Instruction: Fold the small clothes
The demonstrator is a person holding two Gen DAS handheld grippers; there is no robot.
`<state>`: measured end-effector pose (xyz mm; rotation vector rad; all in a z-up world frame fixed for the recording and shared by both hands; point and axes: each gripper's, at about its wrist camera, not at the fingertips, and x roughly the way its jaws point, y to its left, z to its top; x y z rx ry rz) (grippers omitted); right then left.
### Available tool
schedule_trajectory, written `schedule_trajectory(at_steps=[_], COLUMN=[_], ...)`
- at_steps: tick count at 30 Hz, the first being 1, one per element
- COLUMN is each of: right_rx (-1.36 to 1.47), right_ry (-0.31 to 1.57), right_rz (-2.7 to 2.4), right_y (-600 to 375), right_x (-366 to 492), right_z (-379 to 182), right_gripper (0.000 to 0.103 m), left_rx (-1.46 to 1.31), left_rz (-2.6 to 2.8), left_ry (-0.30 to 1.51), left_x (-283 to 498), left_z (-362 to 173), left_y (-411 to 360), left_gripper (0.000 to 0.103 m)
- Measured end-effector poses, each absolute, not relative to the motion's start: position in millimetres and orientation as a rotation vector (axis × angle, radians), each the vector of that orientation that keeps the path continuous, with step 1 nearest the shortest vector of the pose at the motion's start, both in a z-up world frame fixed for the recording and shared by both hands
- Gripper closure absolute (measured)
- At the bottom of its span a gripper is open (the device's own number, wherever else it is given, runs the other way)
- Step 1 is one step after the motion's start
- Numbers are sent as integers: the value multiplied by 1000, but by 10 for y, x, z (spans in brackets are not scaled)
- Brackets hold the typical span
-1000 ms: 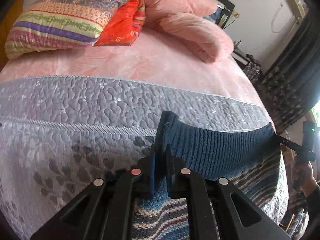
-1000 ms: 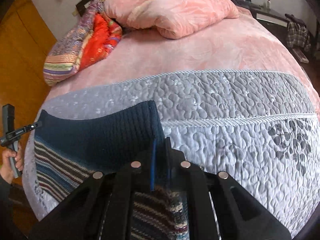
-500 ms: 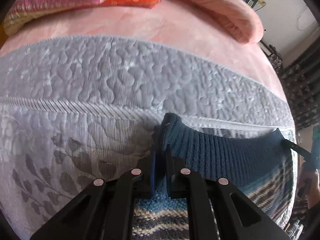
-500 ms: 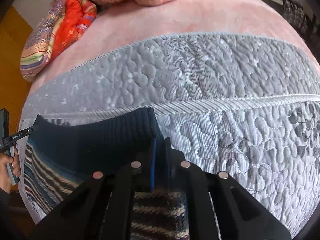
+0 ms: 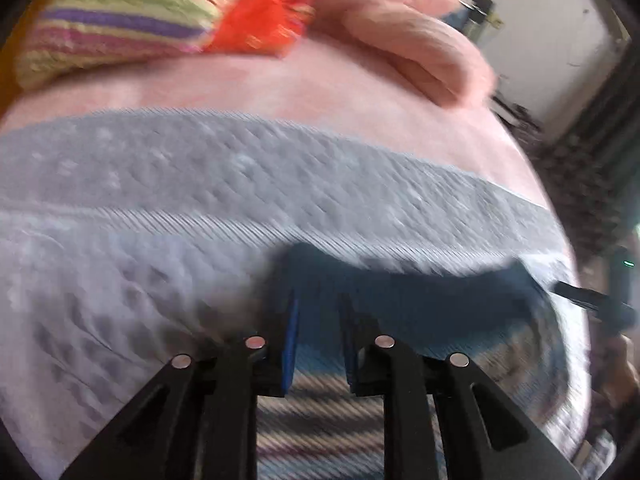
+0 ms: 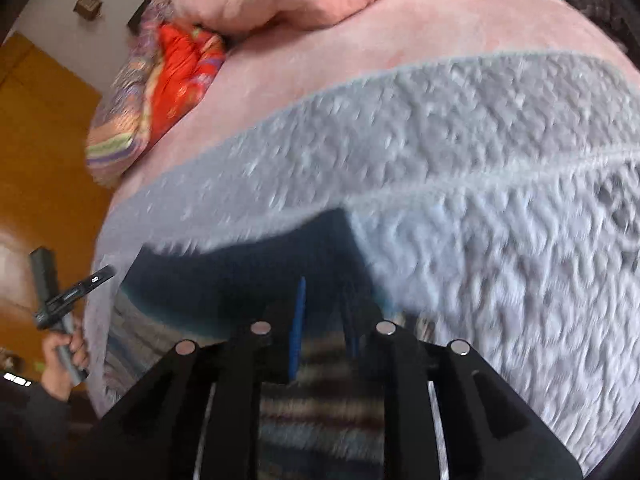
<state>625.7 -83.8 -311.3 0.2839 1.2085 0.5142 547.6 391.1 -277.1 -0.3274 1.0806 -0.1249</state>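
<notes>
A bed carries a grey quilt, sweater and pillows.

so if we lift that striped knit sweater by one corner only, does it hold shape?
Probably not. The sweater lies slack on the quilt, so it would likely droop. The thick ribbed hem suggests some weight, and good grip.

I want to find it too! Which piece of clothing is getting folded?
Look at the big bed, then its grey quilt at the near end. On it lies a knitted sweater, dark blue along one edge with coloured stripes below, unlike the plain bedding.
</notes>
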Motion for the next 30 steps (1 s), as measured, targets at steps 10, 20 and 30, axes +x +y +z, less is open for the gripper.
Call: schedule_trajectory(at_steps=[10,20,30], right_rx=[337,362,346], right_ry=[1321,1343,1315], right_rz=[480,626,705], right_y=[-986,-1068,-959], right_x=[6144,5254,4807], right_z=[-3498,-3309,-2998], right_gripper=[103,103,97], left_rx=[-282,-419,-410], left_rz=[-63,-201,-319], left_ry=[1203,1180,1123], left_x=[5419,4523,3990], left_z=[-3204,-3130,-2879], left_y=[3887,3911,3773], left_gripper=[101,99,99])
